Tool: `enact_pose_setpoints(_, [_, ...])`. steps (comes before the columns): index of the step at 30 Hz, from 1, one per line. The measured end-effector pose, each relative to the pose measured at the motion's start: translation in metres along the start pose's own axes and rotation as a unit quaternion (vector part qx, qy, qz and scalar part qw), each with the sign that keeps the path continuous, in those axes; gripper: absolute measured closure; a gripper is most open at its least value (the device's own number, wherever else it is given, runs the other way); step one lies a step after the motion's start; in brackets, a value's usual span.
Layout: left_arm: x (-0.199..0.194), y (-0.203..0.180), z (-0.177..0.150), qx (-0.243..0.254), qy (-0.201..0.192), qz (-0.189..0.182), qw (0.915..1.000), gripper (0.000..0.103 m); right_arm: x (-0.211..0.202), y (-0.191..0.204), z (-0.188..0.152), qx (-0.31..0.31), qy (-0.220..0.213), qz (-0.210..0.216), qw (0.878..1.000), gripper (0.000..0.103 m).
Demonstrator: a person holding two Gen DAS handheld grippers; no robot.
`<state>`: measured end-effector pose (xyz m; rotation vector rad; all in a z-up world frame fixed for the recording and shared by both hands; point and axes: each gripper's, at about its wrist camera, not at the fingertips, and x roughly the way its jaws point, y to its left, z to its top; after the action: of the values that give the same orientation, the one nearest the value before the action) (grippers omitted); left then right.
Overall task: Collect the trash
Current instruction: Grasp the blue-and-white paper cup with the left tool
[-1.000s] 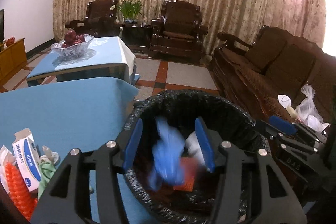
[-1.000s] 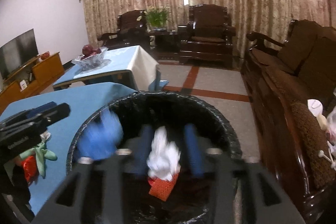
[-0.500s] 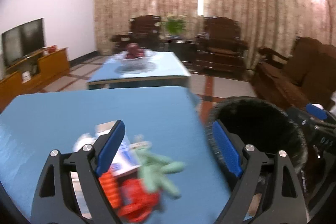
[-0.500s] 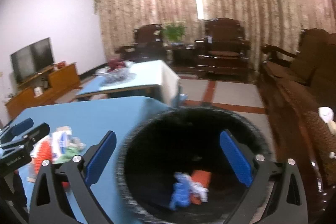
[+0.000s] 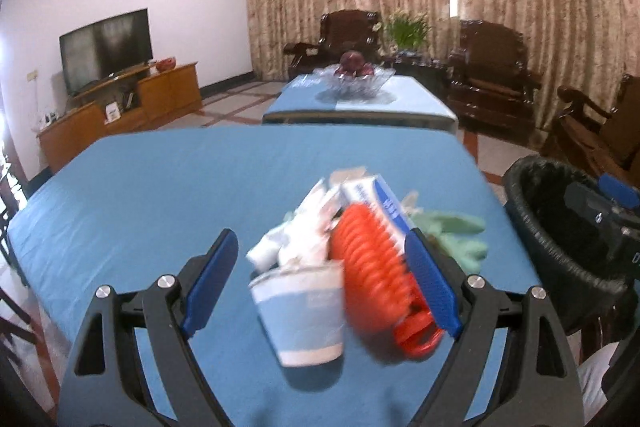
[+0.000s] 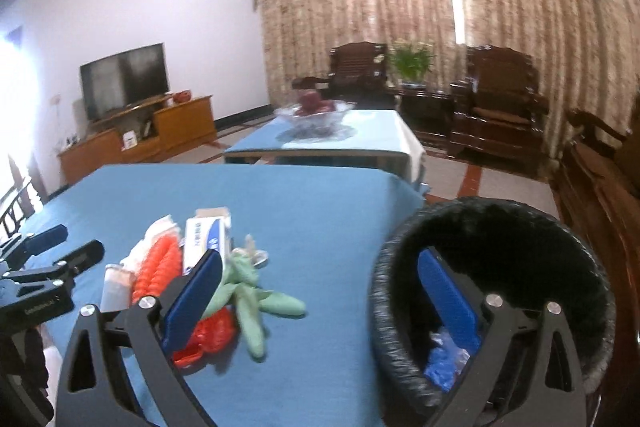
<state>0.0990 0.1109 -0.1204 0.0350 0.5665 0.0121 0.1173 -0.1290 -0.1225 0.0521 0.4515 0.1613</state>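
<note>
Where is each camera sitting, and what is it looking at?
Left wrist: sits on the left tool, open, facing the trash pile: paper cup, orange ribbed piece; the right tool shows at the side.
Right wrist: sits on the right tool, open, facing the green glove and black bin; the left tool shows at the side.
Both share: blue table, trash pile, bin, fruit bowl.

Black skeletal left tool [image 5: 320,283] and right tool [image 6: 320,291]: blue pads, silver screws, triangular cutouts.
</note>
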Motion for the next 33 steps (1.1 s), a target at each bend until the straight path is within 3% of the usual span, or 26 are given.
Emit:
enact_pose_setpoints(9, [0.023,0.019,-0.028,-0.016,0.039,0.010,0.9991,0.020,0.015,0.022,-0.017,-0.014,0.017,0.018,1.000,0.017])
enact_pose_setpoints(20, [0.053,0.019,-0.050,-0.040,0.087,-0.001,0.9954,0.019,0.023,0.031,-0.023,-0.035,0.029,0.021,0.999,0.018])
enact_pose_setpoints(22, [0.055,0.019,-0.051,-0.042,0.086,-0.004,0.9954,0.025,0.023,0.032,-0.023,-0.038,0.031,0.022,0.999,0.018])
enact_pose_setpoints(24, [0.057,0.020,-0.052,-0.041,0.090,-0.011,0.9951,0.040,0.024,0.033,-0.023,-0.039,0.032,0.022,0.999,0.018])
enact_pose_setpoints(26, [0.058,0.018,-0.052,-0.040,0.090,-0.016,0.9950,0.042,0.025,0.033,-0.024,-0.038,0.033,0.023,0.998,0.018])
enact_pose_setpoints(29, [0.053,0.014,-0.053,-0.029,0.081,-0.014,0.9962,0.054,0.025,0.036,-0.023,-0.040,0.033,0.027,0.998,0.018])
enact_pose_setpoints(33, [0.048,0.013,-0.050,-0.030,0.075,-0.018,0.9966,0.059,0.025,0.042,-0.022,-0.043,0.031,0.036,0.998,0.019])
